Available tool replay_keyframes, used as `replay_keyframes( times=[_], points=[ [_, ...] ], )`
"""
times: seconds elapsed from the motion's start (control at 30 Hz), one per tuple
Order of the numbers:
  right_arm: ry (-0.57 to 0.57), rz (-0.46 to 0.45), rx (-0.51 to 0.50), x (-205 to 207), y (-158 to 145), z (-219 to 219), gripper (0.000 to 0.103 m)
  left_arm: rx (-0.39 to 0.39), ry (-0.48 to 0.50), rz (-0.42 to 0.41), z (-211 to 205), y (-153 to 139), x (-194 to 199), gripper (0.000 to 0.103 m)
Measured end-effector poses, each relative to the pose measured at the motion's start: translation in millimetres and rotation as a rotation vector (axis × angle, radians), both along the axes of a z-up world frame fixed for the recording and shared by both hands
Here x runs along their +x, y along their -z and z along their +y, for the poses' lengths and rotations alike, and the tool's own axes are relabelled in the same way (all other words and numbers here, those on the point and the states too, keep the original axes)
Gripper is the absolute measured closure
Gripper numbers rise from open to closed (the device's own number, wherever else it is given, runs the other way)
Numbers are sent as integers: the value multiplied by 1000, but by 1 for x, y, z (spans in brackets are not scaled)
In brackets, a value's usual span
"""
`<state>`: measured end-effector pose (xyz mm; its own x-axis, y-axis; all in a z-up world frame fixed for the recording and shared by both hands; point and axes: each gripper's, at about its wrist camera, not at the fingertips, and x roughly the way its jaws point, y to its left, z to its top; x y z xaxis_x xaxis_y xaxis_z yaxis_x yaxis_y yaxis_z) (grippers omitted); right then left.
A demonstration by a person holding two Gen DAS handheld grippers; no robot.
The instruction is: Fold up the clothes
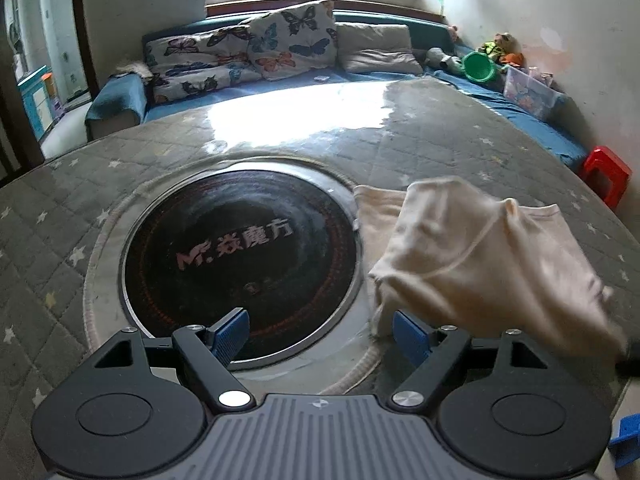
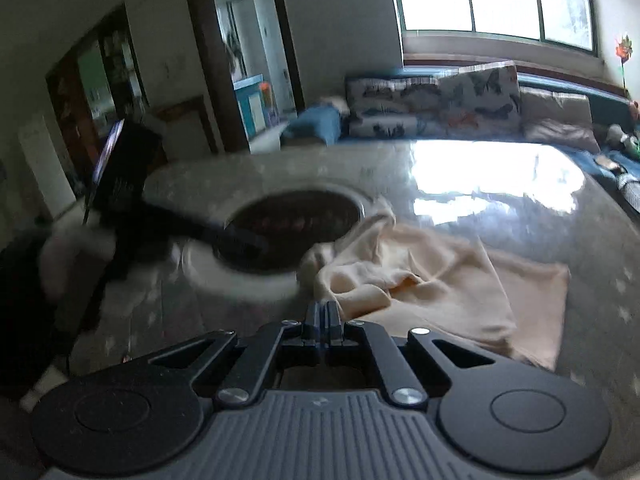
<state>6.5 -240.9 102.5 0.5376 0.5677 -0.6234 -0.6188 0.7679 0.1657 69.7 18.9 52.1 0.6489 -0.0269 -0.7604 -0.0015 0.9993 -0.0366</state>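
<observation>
— Well, where's the cloth [image 1: 476,256] right now?

— On the right half of the desk [image 1: 200,148], just beside the round black hob [image 1: 240,264] sunk in the middle. Part of it lies flat on the quilted cover; the near part is lifted and bunched, hanging in a cream fold above the desk.

— Who has hold of it?

— The right claw [image 2: 326,312]. Its blue fingers are pressed tight together, and the cloth's edge runs right up to their tips. It looks pinched there, though the picture is smeared and I can't make out the exact spot of the grip.

— And the left claw [image 1: 320,334]?

— Wide apart, nothing between its fingers [image 1: 230,334]. It hangs over the near rim of the hob, tilted down at the desk. The lifted cloth is just beside its right finger, and I can't tell whether they touch.

— Anything else about?

— Behind the desk's far edge, a blue sofa [image 1: 360,76] with butterfly cushions [image 1: 296,40], a green tub [image 1: 478,66] at its right end, and a red stool [image 1: 606,174] off the desk's right edge. From the right claw's side, a dark blurred shape reaches across the left of the hob; I can't tell what it is.
</observation>
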Motion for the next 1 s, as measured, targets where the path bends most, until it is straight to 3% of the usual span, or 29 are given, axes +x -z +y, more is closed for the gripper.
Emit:
replay_keyframes(
  times=[0.27,0.37,0.43,0.5,0.63,0.73,1.0],
  points=[
    [89,-18,-37,-9,-5,-3,96,0,83,-1,-26,-2,-9,19],
    [94,-29,-73,-9,0,4,82,4,96,-1,-29,-5,-17,17],
    [104,-22,-103,-9,6,8,57,15,99,2,-32,-5,-22,16],
    [116,-12,-120,-12,12,10,53,19,104,6,-34,-5,-27,15],
    [133,8,-141,-14,20,12,27,52,101,10,-38,-3,-36,11],
    [146,22,-159,-18,25,14,16,78,108,8,-42,-2,-44,8],
    [165,51,-160,-26,33,16,4,114,132,-2,-54,0,-64,2]
  ],
)
